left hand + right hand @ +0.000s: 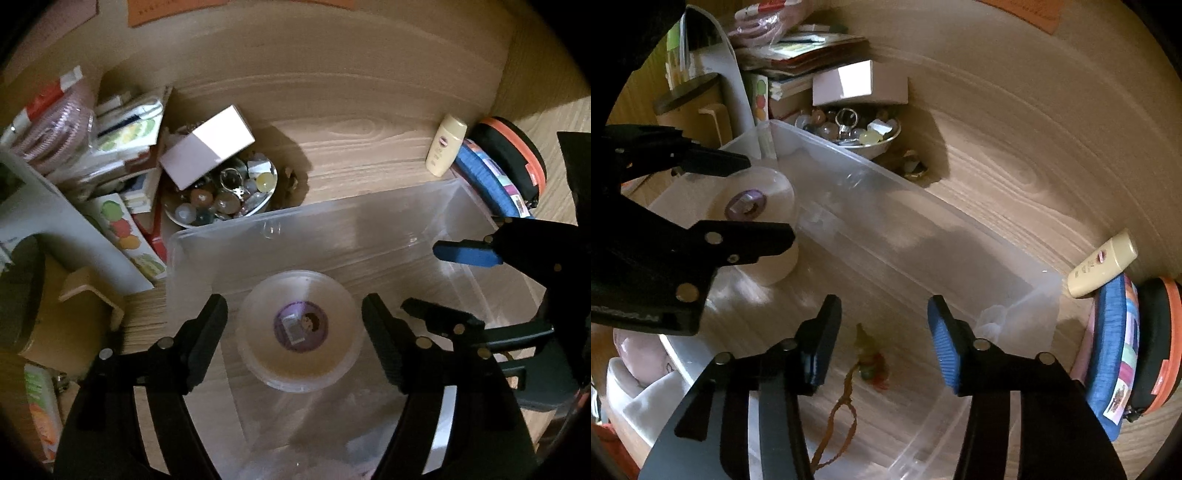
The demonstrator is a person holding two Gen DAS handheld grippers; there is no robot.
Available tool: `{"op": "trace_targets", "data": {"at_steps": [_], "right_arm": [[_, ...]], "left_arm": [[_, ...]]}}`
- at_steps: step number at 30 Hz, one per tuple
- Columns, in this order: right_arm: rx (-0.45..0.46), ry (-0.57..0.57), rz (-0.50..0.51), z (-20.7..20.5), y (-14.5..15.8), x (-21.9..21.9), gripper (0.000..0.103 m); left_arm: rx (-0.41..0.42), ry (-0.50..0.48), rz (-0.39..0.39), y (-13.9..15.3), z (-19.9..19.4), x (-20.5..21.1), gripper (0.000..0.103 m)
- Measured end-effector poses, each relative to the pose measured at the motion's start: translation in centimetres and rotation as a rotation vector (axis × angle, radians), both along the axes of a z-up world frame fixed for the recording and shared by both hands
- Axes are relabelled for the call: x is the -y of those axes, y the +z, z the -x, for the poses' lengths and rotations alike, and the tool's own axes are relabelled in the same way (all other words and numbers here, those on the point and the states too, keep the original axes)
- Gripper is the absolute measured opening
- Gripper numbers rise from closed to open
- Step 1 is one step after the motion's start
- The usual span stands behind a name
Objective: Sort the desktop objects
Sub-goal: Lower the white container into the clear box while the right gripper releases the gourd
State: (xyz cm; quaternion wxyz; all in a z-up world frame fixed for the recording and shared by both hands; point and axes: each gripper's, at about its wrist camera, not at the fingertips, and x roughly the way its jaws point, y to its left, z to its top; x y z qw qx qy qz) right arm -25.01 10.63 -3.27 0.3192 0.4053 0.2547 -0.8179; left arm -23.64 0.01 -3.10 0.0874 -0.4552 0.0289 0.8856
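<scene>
You are working in dim, warm, yellowish light. Both fisheye views bend the wood grain into arcs and fall to black in the corners. In the left wrist view, a white box (208,146) at upper left catches a bright patch, and a bowl of beads (221,199) beneath it throws a dark shadow rightward across the desk (351,122). The clutter along the left edge smears soft. In the right wrist view, glare spots glint on the clear bin (897,221) wall at centre.
</scene>
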Motion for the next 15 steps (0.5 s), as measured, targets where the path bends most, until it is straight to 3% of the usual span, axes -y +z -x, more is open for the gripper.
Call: {"op": "trace_targets", "data": {"at_steps": [5, 8, 15], "right_arm": [[-0.023, -0.019, 0.034, -1.1, 1.4, -0.3, 0.049], [-0.056, -0.031, 0.058, -2.2, 2.7, -0.9, 0.060], [-0.153, -0.055, 0.110, -4.6, 6.6, -2.5, 0.070]], "left_arm": [[-0.034, 0.014, -0.025, 1.5, -1.0, 0.5, 0.086], [-0.064, 0.024, -0.038, 2.7, -1.9, 1.0, 0.089], [-0.135, 0.044, -0.055, 5.7, -5.1, 2.0, 0.095]]}}
